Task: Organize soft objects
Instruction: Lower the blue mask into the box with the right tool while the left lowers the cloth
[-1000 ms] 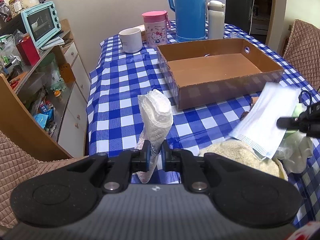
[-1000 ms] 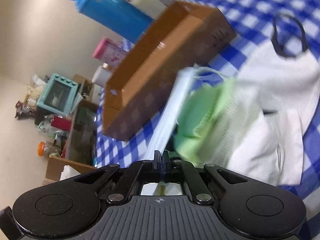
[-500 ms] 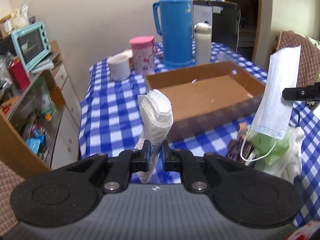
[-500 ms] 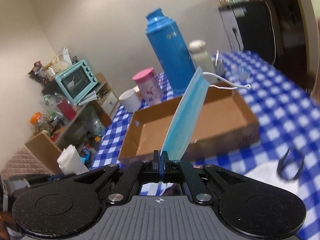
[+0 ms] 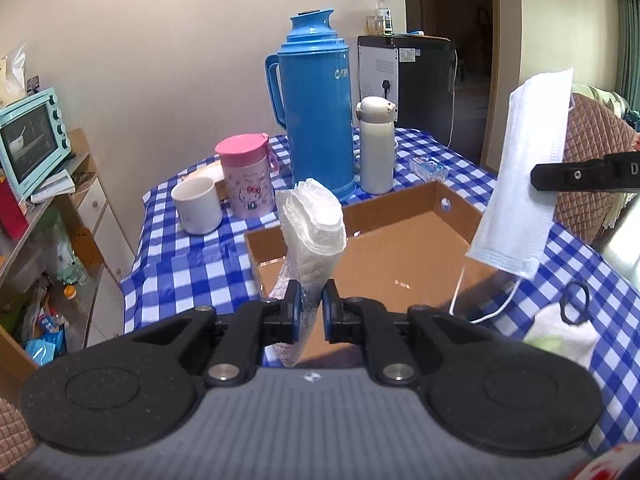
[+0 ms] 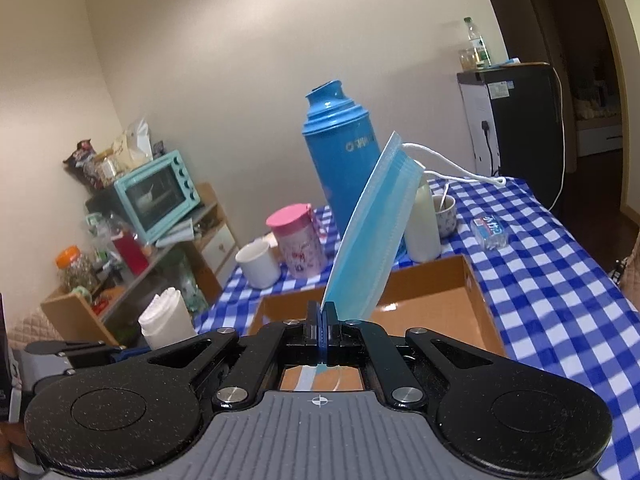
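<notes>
My left gripper is shut on a folded white paper towel, which stands up over the near left corner of the open cardboard box. My right gripper is shut on a blue face mask that sticks up in front of the box. From the left wrist view the mask hangs at the right above the box's right wall, ear loop dangling, with the right gripper's finger across it. The towel also shows at the lower left of the right wrist view.
On the blue checked tablecloth behind the box stand a blue thermos, a white flask, a pink lidded cup and a white mug. White and green cloths with a black hair tie lie right. A shelf with a teal oven flanks the left.
Both grippers rose from the table toward the box. The mask came up off the cloth pile and now hangs above the box; the right gripper rolled upright. The towel moved right, over the box corner.
</notes>
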`<state>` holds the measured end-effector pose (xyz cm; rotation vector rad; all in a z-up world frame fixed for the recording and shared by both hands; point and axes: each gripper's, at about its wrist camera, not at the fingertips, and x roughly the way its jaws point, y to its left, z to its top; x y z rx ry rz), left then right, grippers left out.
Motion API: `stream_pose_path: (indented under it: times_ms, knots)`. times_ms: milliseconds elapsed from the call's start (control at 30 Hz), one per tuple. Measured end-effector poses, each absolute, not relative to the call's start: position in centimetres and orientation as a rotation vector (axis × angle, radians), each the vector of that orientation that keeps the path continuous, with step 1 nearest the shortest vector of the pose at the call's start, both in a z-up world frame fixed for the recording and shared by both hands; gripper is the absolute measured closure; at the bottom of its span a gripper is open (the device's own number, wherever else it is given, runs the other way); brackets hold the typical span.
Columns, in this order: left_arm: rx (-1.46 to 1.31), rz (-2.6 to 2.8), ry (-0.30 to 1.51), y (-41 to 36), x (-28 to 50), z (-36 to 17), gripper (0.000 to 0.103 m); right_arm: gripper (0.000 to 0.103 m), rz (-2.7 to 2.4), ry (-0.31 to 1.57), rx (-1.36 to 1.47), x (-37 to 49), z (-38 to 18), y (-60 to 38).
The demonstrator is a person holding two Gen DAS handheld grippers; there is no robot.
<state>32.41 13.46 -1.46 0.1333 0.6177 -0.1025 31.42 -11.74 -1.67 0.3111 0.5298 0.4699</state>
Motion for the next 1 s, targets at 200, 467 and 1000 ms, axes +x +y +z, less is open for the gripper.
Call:
stream_pose_path:
  times_ms: [200, 467, 1000]
  knots:
    - [0.144, -0.095, 0.626, 12.5, 35.8, -1.7, 0.092, 0.103, 0.459, 0.539, 0.375, 35.2, -2.6, -12.0]
    - [0.154, -0.098, 0.669, 11.2, 40.3, -3.4, 0.092, 0.103, 0.422, 0.594, 0.477, 40.4, -5.7, -12.1]
    - [0.194, -0.119, 0.799, 10.0, 45.8, -8.3, 0.092, 0.103, 0.373, 0.937, 0.639, 47.5, -16.1, -11.7]
